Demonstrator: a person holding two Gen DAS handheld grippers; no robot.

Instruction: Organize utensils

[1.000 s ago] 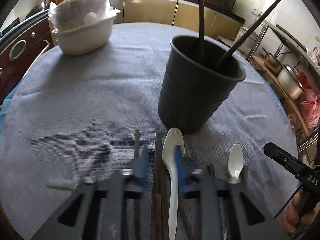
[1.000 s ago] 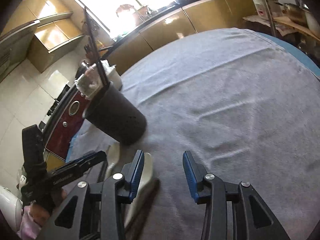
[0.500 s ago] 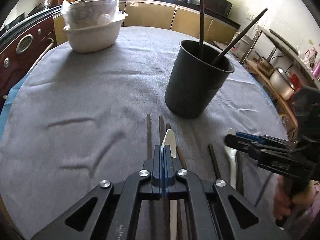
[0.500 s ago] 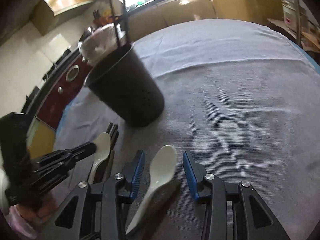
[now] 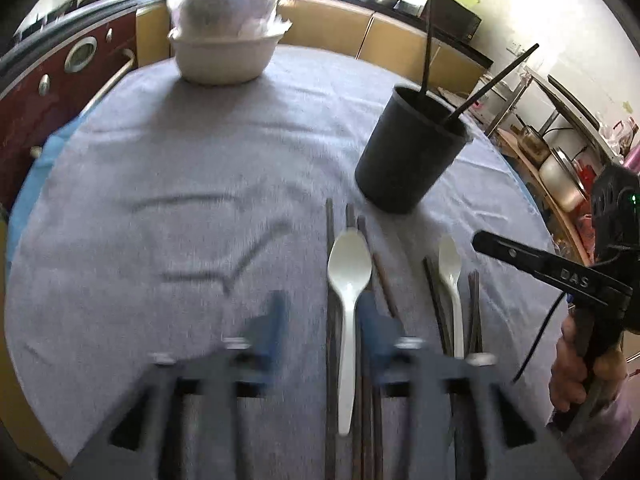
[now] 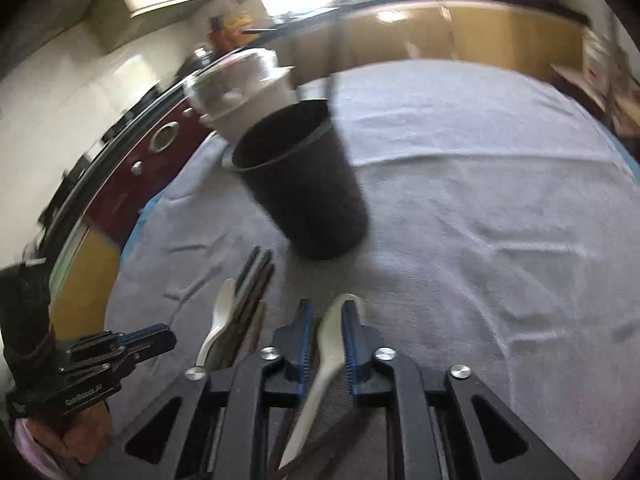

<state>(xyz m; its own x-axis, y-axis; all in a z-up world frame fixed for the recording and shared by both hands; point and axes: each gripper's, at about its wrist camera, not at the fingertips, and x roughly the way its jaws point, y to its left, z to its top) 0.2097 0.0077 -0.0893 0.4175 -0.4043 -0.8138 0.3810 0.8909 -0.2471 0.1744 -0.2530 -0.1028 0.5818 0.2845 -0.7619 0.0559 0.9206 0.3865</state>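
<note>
A white plastic spoon (image 5: 347,280) lies on dark chopsticks (image 5: 330,240) on the grey cloth. My left gripper (image 5: 322,312) straddles its handle; the blurred jaws are opening and do not press it. A second white spoon (image 6: 332,340), tipped on edge, lies between the jaws of my right gripper (image 6: 326,316). Those jaws are closing: the right pad touches the spoon and a gap shows at the left pad. A black cup (image 5: 408,160) holding two dark chopsticks (image 5: 492,80) stands just beyond. The cup (image 6: 304,184) also fills the middle of the right wrist view.
A white bowl (image 5: 224,48) with a plastic bag in it stands at the table's far side. The round table's edge (image 5: 36,168) curves close on the left. Kitchen cabinets and a rack of pots surround the table. A hand (image 5: 580,372) holds the right gripper.
The left jaws, shut half a second ago, now stand apart around the spoon handle, farther back from the cup. The right jaws have narrowed around the other spoon, which has tipped on edge.
</note>
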